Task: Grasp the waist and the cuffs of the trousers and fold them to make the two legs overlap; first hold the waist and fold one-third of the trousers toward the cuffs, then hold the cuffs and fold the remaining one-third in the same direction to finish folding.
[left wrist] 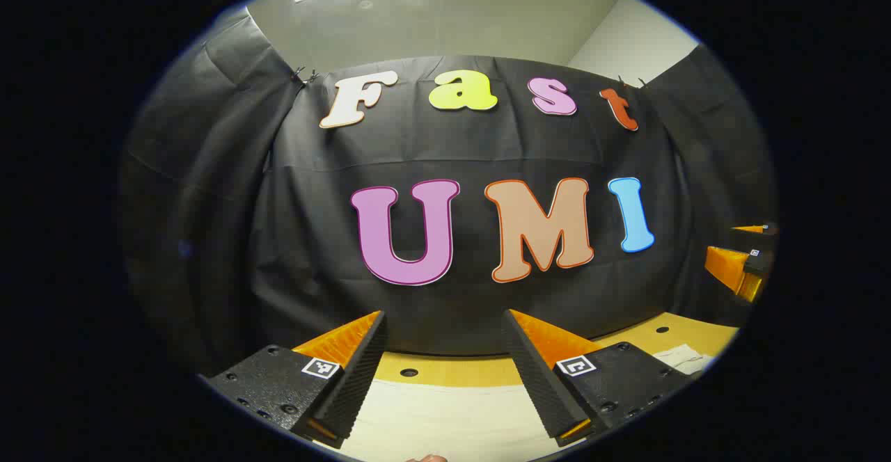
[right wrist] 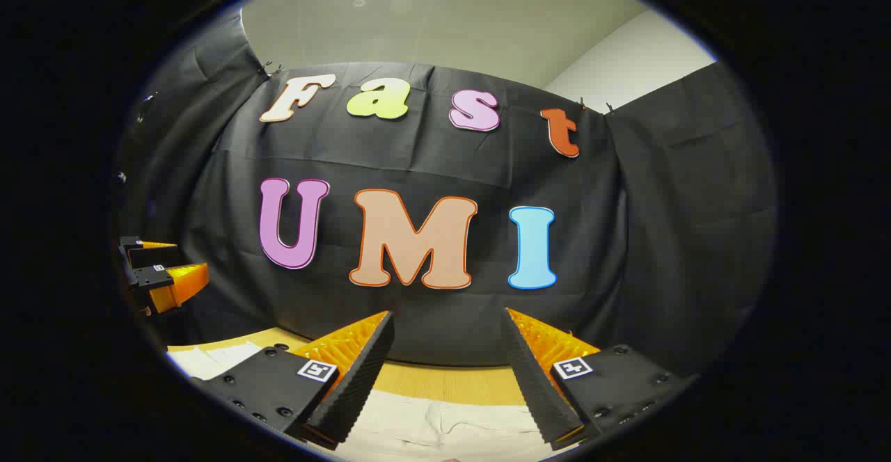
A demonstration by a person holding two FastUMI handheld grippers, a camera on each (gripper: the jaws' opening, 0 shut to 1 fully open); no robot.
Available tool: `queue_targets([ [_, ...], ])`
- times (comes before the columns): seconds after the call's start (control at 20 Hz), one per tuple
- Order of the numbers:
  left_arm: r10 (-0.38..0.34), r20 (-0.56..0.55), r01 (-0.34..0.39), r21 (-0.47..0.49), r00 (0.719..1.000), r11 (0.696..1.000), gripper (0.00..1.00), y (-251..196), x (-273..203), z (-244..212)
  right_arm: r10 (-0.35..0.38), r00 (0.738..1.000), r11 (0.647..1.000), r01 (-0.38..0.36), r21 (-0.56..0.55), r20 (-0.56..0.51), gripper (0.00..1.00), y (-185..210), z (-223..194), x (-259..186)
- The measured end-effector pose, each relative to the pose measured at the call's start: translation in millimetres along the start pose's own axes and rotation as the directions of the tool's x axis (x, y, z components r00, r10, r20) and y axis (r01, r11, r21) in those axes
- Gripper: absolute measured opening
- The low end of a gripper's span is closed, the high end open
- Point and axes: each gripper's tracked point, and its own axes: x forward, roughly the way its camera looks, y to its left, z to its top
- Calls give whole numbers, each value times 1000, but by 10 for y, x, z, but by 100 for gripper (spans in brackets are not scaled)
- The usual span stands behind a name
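1. Left gripper (left wrist: 445,323): held level above the table (left wrist: 480,368), facing the cloth wall; jaws apart, with nothing between them.
2. Left gripper's fingers (left wrist: 358,371): cut off at the lower edge of the left gripper view; bases hidden.
3. Right gripper (right wrist: 449,323): likewise raised and facing the wall; jaws apart, gripping nothing.
4. Right gripper's fingers (right wrist: 536,378): clipped at the lower edge of the right gripper view.
5. Trousers (left wrist: 445,413): pale cloth lying flat on the table below the open left gripper, apart from both fingers. Visible only as a strip; waist and cuffs cannot be told apart from here.
6. Trousers in the right gripper view (right wrist: 445,427): pale, creased cloth below and between the fingers, cut off at the bottom edge. Which end of the garment cannot be told.
7. Small pale patch on the table at the right of the left gripper view (left wrist: 686,357): partly hidden behind the right-hand finger; seen again at the lower left of the right gripper view (right wrist: 205,361). Cloth or paper cannot be told.
8. Other gripper at the far right edge of the left gripper view (left wrist: 748,257): only the fingertips visible.
9. Other gripper at the far left edge of the right gripper view (right wrist: 156,271): partly cut off.
10. Small rounded shape at the very bottom edge of the left gripper view (left wrist: 426,458): too little visible to identify.
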Motion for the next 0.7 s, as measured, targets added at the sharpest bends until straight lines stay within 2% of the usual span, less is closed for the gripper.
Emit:
queue_targets([
  [0.05, 4, -1, -4, -1, 1000, 1000, 96, 17, -2, 2, -3, 1000, 1000, 3, 1, 0, 98, -8, 10, 5],
  [0.45, 4, 3, -4, 3, 1000, 1000, 96, 32, 6, 41, -3, 1000, 1000, 3, -11, 1, 97, -28, 30, 9],
  [0.5, 2, -1, -2, 2, 1000, 1000, 99, 22, 10, 45, -6, 1000, 1000, 6, -9, 2, 98, -39, 33, 1],
  [0.55, -2, -4, 2, -2, 1000, 1000, 96, 10, 14, 35, -7, 1000, 1000, 7, -5, 1, 97, -51, 39, -4],
  [0.7, -5, 0, 5, 2, 1000, 1000, 96, -5, 28, 50, -15, 1000, 1000, 15, -8, 0, 98, -82, 38, 6],
])
